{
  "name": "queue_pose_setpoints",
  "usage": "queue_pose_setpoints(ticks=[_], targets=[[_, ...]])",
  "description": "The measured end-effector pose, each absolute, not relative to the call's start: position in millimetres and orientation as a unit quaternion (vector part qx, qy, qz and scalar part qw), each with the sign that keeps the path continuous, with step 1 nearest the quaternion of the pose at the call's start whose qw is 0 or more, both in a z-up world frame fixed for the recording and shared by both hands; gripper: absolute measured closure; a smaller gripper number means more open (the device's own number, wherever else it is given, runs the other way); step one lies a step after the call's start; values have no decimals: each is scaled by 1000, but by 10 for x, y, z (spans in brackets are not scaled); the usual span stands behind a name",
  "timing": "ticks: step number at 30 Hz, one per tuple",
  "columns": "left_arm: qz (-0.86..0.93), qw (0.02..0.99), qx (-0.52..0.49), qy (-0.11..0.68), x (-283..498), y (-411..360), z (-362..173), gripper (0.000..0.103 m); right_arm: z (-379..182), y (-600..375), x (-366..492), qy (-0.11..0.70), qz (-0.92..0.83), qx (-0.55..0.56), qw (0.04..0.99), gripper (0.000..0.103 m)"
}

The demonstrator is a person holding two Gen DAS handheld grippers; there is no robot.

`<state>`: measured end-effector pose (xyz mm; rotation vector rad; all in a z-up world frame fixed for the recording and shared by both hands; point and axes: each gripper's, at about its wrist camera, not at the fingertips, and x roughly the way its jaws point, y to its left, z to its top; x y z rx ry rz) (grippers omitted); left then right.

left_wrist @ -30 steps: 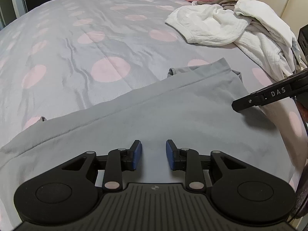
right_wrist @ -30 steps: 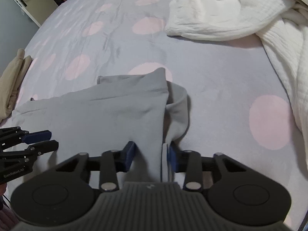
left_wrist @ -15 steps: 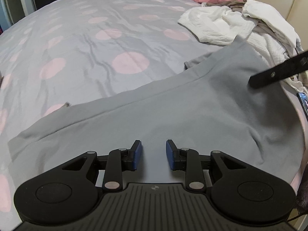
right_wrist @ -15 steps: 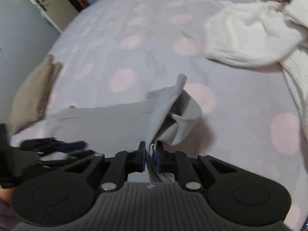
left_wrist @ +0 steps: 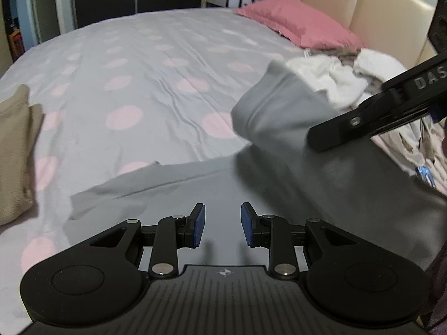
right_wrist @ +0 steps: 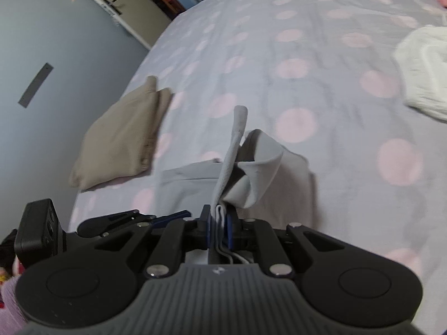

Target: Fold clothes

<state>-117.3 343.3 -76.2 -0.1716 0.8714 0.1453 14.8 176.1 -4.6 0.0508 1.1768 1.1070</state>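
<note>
Right claw (right_wrist: 217,230) clenched on grey garment (right_wrist: 251,178), now lifting its end off the bed (left_wrist: 156,64), starting a fold-over; left claw (left_wrist: 223,226) hovering released.

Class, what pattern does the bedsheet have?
The bedsheet is light grey with pink dots, clearest in the left wrist view.

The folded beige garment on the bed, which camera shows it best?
The right wrist view. There the folded beige garment shows whole, lying on the spotted bedspread to the left of the grey garment that the right gripper pinches. The left wrist view catches only part of it, cut off at the left edge.
</note>
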Motion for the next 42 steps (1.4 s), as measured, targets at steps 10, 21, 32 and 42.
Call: queue_pose_setpoints(ticks=[10,21,32,42], targets=[[131,894,-112,413,-1588,3882,-656,77,-247,2646,-253,556,526,16,643,91],[172,865,-131,453,-1838,4236,-849,77,-877,3332,-481,600,524,-20,604,85],[191,868,-126,441,-2045,4225,-713,77,-582,3070,-458,560,547,-32,622,67],[140,893,-112,414,-2295,3887,-543,77,-493,2611,-782,502,575,-141,631,80]])
